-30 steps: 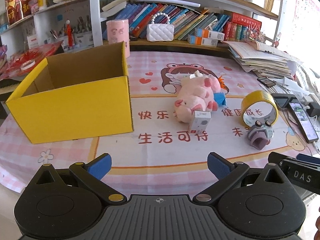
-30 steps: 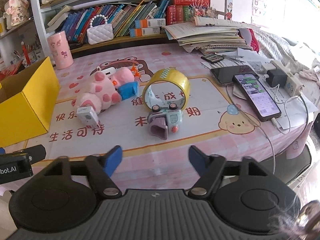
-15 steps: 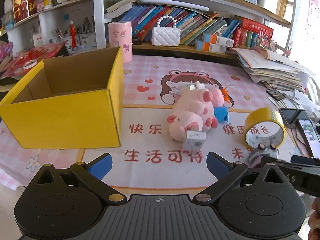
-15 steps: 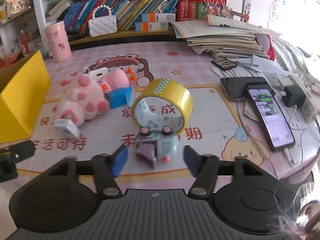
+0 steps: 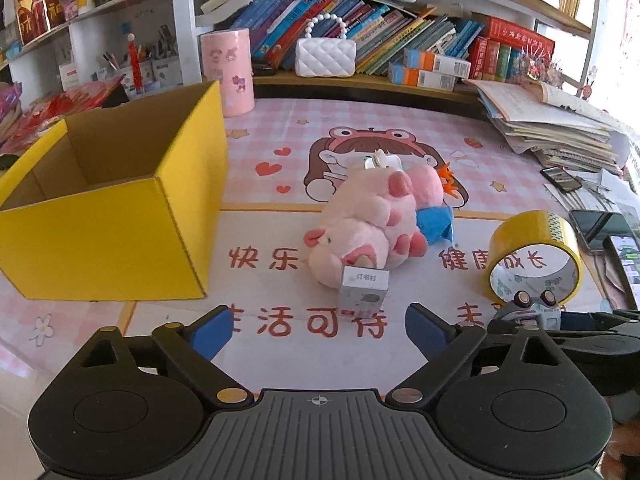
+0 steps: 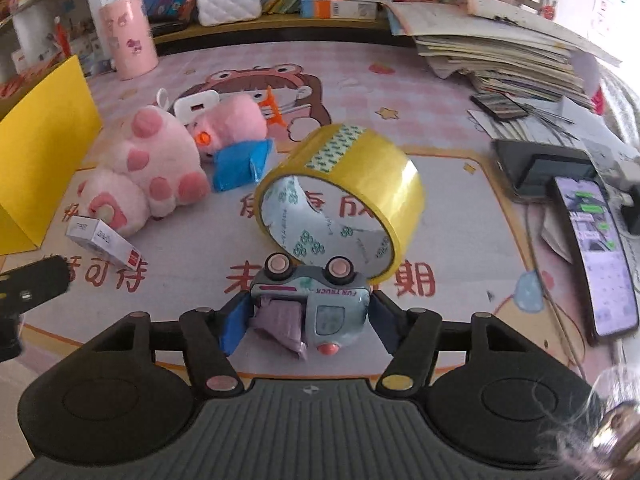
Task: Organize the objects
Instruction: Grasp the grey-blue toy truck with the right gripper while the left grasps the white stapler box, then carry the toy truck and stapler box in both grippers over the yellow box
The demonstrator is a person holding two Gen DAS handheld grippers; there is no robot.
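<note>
My right gripper (image 6: pixel 306 318) sits over the toy truck (image 6: pixel 310 300), which lies upside down, wheels up, near the front edge of the tabletop (image 6: pixel 460 216); blue pads on both sides of it, jaws closing; the left pad looks to be touching the truck's side, the right pad I can't tell, so no firm clamp to report. Yellow tape roll (image 6: pixel 344 200) stands on edge just behind the truck, touching or nearly so. My left gripper (image 5: pixel 318 330) has jaws wide apart and closing, nothing between them, only tablecloth under; the small white box (image 5: pixel 364 290) stands upright just ahead of the gap, not touched. Behind that box lies the pink plush pig (image 5: pixel 360 224) on its side mid-tabletop, box touching or just beside its snout end. A blue packet (image 5: pixel 436 222) is tucked against the pig's right side, a white charger (image 6: pixel 196 106) just behind the pig. Open yellow cardboard box (image 5: pixel 108 240) toward the left edge, inside looks empty as far as I can see. Pink cylinder holder (image 5: pixel 228 72) at the back edge behind the box. Phones (image 6: pixel 592 248) and a cable along the right edge, a paper stack (image 6: pixel 500 60) at the back right corner. Bookshelf (image 5: pixel 360 44) behind the table with a white quilted purse (image 5: pixel 326 56).
</note>
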